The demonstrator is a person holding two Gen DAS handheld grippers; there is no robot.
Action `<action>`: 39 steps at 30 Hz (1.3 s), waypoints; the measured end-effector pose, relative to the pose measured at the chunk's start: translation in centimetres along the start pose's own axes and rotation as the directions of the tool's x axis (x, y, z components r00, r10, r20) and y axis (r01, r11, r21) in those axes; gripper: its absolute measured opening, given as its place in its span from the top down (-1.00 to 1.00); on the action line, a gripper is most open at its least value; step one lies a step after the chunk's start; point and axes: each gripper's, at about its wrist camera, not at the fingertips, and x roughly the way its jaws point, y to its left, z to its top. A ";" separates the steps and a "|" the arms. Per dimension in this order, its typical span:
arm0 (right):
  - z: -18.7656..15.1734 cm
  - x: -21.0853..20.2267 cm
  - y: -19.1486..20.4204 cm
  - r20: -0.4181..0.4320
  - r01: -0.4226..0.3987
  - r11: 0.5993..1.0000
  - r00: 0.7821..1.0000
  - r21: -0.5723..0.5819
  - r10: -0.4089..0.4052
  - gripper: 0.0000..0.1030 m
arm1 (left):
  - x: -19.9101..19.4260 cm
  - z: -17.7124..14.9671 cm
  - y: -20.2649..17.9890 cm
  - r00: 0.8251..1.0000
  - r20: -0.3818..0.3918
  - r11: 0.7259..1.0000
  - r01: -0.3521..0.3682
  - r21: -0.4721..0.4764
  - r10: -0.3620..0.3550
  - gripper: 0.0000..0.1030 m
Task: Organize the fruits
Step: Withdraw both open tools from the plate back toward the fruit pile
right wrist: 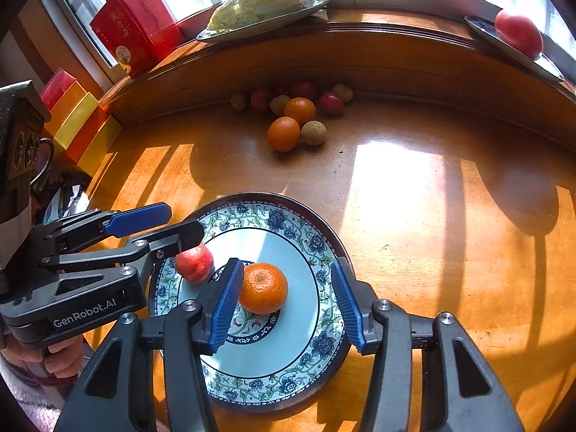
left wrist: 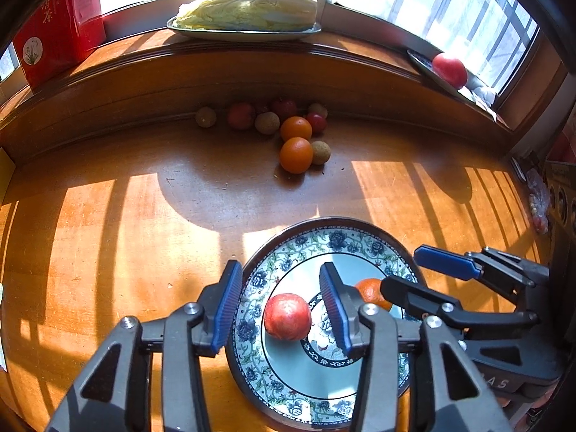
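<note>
Orange and red sit side by side on the patterned plate (right wrist: 325,252) low in both views: my right gripper (right wrist: 288,297) stands open around the dimpled orange (right wrist: 263,288), my left gripper (left wrist: 280,311) open around the speckled red apple (left wrist: 287,316), neither squeezing, so both look set down. More fruit (left wrist: 284,129) waits heaped mid-frame against the desk (left wrist: 126,234) ledge.

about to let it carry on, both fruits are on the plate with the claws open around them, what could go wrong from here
1. The orange rests right against the right claw's left finger; pulling back may nudge it and set it rolling.
2. The red fruit sits loose between the left claw's fingers and could roll across the plate.
3. The claws nearly touch over the plate, so they may collide.
</note>
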 end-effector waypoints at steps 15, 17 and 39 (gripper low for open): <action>2.2 -0.5 -0.5 0.030 0.026 0.999 0.999 -0.024 -0.025 -0.01 | 0.5 2.4 0.1 0.999 0.008 0.999 -0.041 0.006 0.041 -0.01; 2.6 -0.5 -0.7 0.036 0.026 0.999 0.999 -0.023 -0.026 -0.01 | 0.6 2.8 0.1 0.999 0.007 0.999 -0.041 0.005 0.041 -0.01; 5.5 1.2 -3.8 0.042 0.033 0.999 0.999 0.020 -0.034 -0.01 | 4.1 6.3 -0.9 0.999 -0.025 0.999 -0.038 0.006 0.038 -0.01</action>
